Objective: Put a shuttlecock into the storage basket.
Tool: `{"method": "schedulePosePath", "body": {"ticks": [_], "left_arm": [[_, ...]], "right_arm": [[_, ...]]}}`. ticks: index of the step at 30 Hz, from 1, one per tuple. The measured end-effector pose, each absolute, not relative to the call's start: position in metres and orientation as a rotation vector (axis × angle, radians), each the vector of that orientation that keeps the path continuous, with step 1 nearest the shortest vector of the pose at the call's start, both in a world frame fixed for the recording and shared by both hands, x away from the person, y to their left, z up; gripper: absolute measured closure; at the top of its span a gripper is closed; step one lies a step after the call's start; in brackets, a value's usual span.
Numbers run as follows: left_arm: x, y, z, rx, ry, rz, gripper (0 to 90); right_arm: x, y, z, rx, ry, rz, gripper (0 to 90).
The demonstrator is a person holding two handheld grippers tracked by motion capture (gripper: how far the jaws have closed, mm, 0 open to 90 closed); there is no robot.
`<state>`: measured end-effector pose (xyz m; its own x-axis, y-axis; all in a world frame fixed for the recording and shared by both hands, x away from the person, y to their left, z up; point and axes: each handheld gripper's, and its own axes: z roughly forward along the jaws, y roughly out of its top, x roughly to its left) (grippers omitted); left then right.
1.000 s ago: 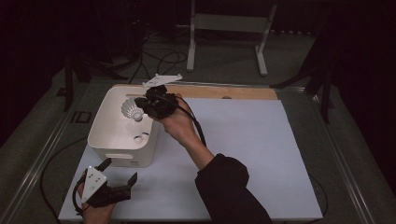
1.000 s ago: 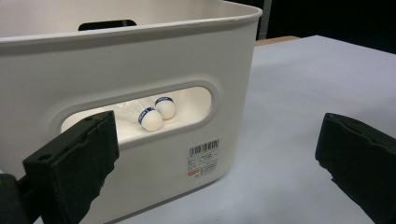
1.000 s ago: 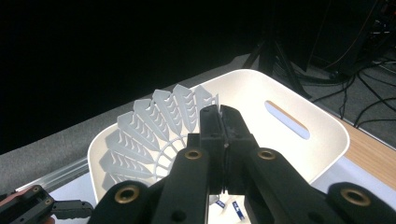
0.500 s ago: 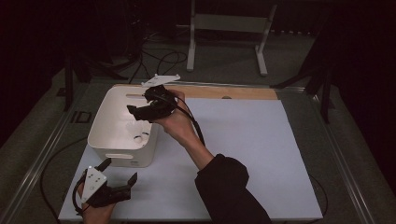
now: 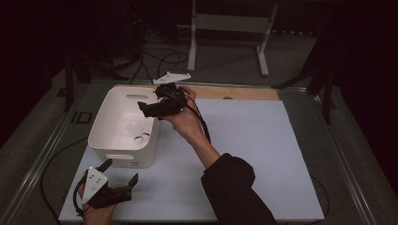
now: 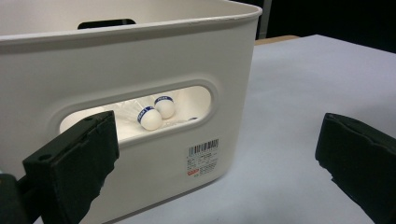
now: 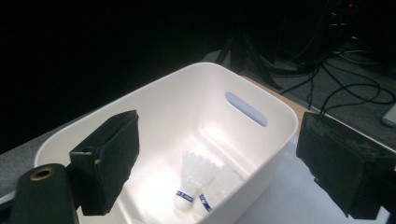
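A pale grey sheet covers the bench (image 5: 263,154), and on its left part stands a white rounded plastic tub with slot handles (image 5: 123,154). In the tub lie two white feathered shuttlecocks with blue-banded cork tips (image 7: 194,184), touching side by side, long axes lying along the tub floor, corks toward the near wall. The right gripper (image 5: 152,107) hangs over the tub, its fingers just opened wide, with nothing between them; the left gripper (image 5: 119,180), by the tub's near wall, is wide too.

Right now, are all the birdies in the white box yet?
Two shuttlecocks already lie side by side in the white bin. The right gripper hangs over the bin; its jaws have just been opening and nothing is between them, so it looks like a drop just finished. The left gripper waits open and empty on the mat. I see no shuttlecock on the mat, so little seems left.
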<state>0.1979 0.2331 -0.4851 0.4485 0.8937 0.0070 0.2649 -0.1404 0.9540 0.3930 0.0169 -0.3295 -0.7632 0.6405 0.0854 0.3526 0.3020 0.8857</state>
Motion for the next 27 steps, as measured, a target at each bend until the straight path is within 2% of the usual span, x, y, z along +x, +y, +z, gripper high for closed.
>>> {"method": "schedulePosePath", "body": {"ticks": [27], "left_arm": [[0.198, 0.233, -0.485, 1.662, 1.017, 0.760, 0.2]], "right_arm": [[0.392, -0.059, -0.348, 0.979, 2.182, 1.338, 11.2]]}}
